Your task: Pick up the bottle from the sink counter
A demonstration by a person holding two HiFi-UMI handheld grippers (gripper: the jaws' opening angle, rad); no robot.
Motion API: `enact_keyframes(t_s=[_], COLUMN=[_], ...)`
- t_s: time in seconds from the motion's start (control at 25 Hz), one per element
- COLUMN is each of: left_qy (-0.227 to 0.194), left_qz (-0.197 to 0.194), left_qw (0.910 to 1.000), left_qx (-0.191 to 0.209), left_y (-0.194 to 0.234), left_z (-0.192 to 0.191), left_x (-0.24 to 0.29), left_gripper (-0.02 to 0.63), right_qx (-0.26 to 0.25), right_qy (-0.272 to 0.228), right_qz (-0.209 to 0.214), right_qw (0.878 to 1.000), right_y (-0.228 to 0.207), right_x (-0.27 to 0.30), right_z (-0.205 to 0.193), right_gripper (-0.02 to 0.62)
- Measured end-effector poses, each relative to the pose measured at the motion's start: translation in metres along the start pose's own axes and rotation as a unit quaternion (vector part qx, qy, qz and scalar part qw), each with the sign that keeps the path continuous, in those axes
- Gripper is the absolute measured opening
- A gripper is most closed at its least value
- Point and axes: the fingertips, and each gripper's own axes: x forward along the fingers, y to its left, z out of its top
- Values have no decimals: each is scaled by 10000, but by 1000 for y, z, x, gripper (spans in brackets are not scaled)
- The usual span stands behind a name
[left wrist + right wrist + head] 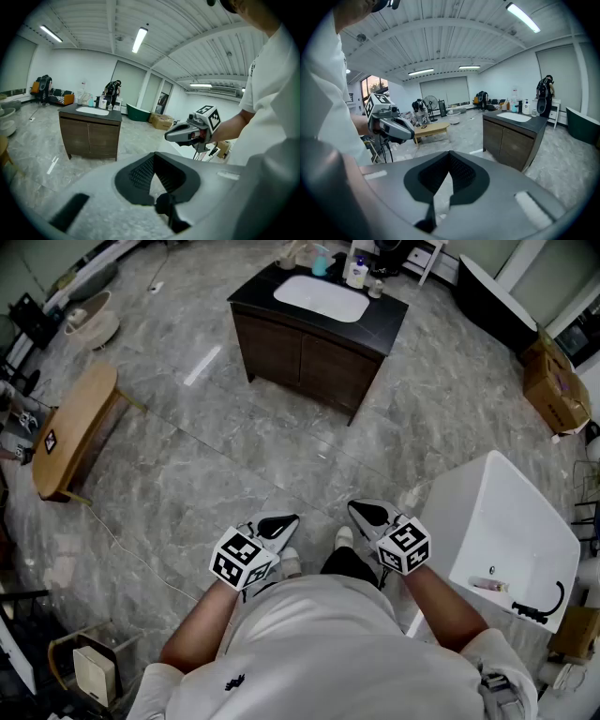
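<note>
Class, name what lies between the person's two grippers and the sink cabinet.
Only bare grey marble floor. The head view shows nothing standing between the left gripper, the right gripper and the sink cabinet.

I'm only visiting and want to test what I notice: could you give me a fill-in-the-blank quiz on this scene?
1. The bottles stand on the dark counter beside a basin coloured ___.
2. Between their shut jaws, the left gripper and right gripper hold ___.
3. In the head view, the wooden bench lies on the ___ side of the picture.
Missing words: white; nothing; left.
</note>
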Motion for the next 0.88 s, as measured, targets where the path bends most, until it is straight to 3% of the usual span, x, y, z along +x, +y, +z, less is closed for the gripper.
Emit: enact_keyframes(t_s=[0.28, 0.48, 0.76, 0.88], left_qy=[-11, 41, 233, 240], left_qz=[-11, -28, -24, -6], left_qw=[10000, 10000, 9996, 9994], left_qx=[-85, -17, 185, 268], left_y=[28, 58, 110, 131], left_z=[1, 24, 80, 109], left_x=[4, 26, 68, 88], left_gripper=[6, 6, 6, 6], right_qx=[71, 374, 427, 504], right_qy=[-55, -644, -1003, -1115], right_qz=[-60, -336, -892, -1182], right_qw=[9999, 9967, 9900, 9854], right_y=[-10, -62, -177, -228], right_x=[20, 31, 58, 66], right_z=[9, 36, 78, 97], right_gripper=[12, 25, 352, 429])
